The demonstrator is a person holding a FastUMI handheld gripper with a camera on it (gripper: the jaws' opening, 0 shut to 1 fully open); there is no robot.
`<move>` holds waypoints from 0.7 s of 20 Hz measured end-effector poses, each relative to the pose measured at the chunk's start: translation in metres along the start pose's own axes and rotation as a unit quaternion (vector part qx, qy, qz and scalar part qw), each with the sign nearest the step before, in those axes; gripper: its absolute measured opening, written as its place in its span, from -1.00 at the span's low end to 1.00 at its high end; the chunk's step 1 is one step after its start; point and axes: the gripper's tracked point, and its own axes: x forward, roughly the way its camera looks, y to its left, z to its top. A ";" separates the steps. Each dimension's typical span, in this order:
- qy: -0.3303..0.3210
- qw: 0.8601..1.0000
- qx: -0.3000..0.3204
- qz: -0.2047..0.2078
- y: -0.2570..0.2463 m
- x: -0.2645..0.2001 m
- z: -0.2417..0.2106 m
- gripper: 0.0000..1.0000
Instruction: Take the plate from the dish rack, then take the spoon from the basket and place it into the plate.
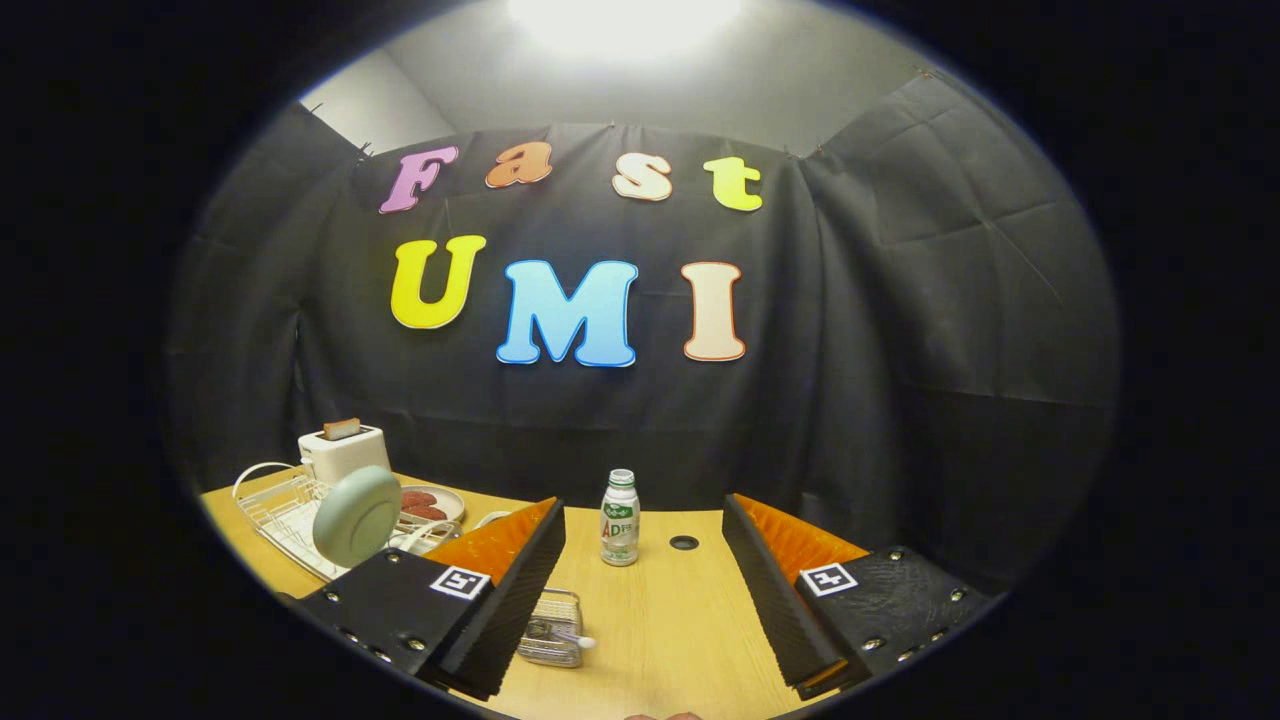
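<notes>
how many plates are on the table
2. A pale green plate stands on edge in the white dish rack, left of the open gripper. A second plate lies flat behind the rack, holding reddish food. The fingers may hide others.

your gripper (645,610) hangs above the wooden counter (670,620) with its fingers (500,600) spread wide and nothing between them. a small wire basket (553,628) sits just inside your left finger, a white-tipped spoon (580,641) poking out of it. beyond the fingers stands a small drink bottle (620,518). off to the left, a pale green plate (357,516) stands upright in the white dish rack (285,510), with a toaster (343,450) behind it.
</notes>
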 end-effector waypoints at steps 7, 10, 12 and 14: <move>-0.003 0.998 0.007 0.060 0.104 0.014 0.033 0.94; -0.003 0.996 0.008 0.084 0.141 0.022 0.040 0.95; -0.002 0.996 0.015 0.092 0.159 0.026 0.047 0.94; -0.002 0.995 0.022 0.093 0.173 0.031 0.052 0.95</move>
